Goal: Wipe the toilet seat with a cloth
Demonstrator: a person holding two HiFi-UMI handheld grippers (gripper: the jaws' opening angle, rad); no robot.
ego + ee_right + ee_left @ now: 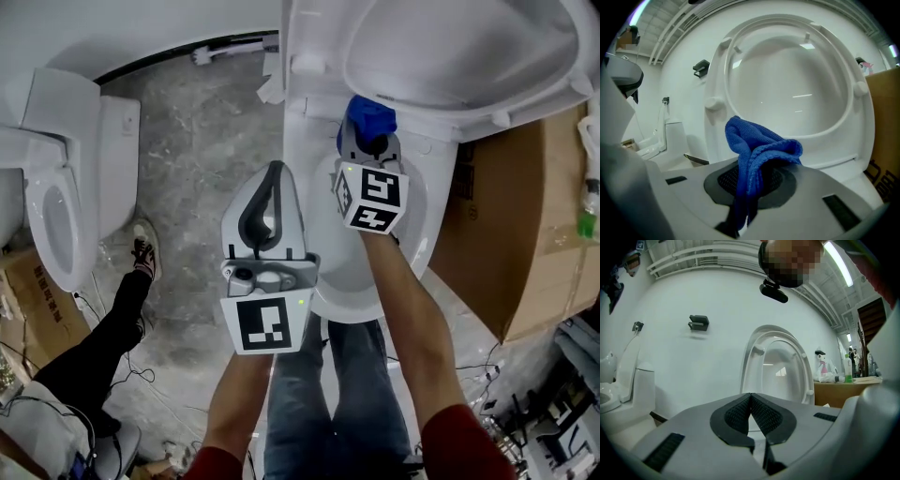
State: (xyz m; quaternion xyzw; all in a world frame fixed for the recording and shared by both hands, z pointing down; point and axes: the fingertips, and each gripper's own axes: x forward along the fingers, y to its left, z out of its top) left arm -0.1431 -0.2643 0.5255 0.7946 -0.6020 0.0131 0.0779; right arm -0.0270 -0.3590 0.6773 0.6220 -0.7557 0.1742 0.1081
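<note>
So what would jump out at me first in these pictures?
The bright blue cloth, pinched in the right hand-held gripper just in front of a white toilet with its seat raised. Beside it, the left hand-held gripper is shut and empty. A second toilet stands at the left edge of the head view.

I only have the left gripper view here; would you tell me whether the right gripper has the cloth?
Observer: Yes, the right gripper is shut on a blue cloth.
Operator: Thank you. Where is it relative to the toilet?
Observer: The head view shows it over the rear of the toilet bowl, close under the raised seat.
Operator: Is anyone else nearby?
Observer: Yes, a second person's leg in dark trousers stands on the floor to the left.
</note>
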